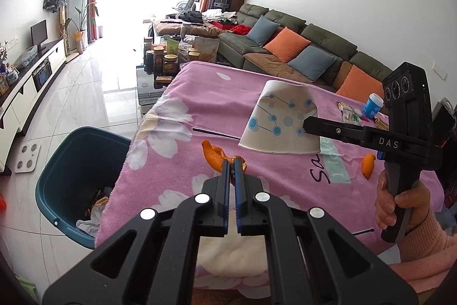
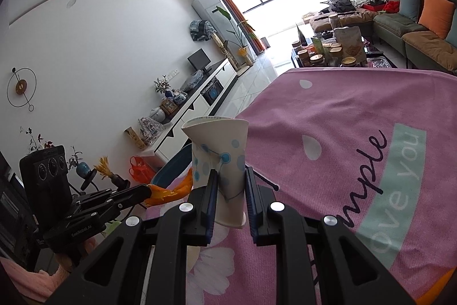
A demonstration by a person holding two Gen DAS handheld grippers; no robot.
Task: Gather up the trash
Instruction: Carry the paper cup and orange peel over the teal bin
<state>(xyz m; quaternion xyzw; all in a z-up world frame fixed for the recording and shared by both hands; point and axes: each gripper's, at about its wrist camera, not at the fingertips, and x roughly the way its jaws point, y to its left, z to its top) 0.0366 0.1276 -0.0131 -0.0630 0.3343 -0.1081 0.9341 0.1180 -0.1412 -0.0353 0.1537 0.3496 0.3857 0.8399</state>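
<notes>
Left hand-held gripper [image 1: 233, 162] clamped orange peel [image 1: 212, 157]; right hand-held gripper [image 2: 230, 185] squeezed paper cup [image 2: 220, 159]. Best carry both over teal bin [image 1: 61, 162] before release.

Both tongs clamped, angled downward

Left tongs [image 1: 233, 162]: jaws closed tight, gripping orange peel [image 1: 212, 157]. Right tongs [image 2: 230, 183]: jaws narrowly parted, pinching flattened paper cup [image 2: 220, 150]. Right hand [image 1: 400, 205], in a pink sleeve, wraps the handle.
</notes>
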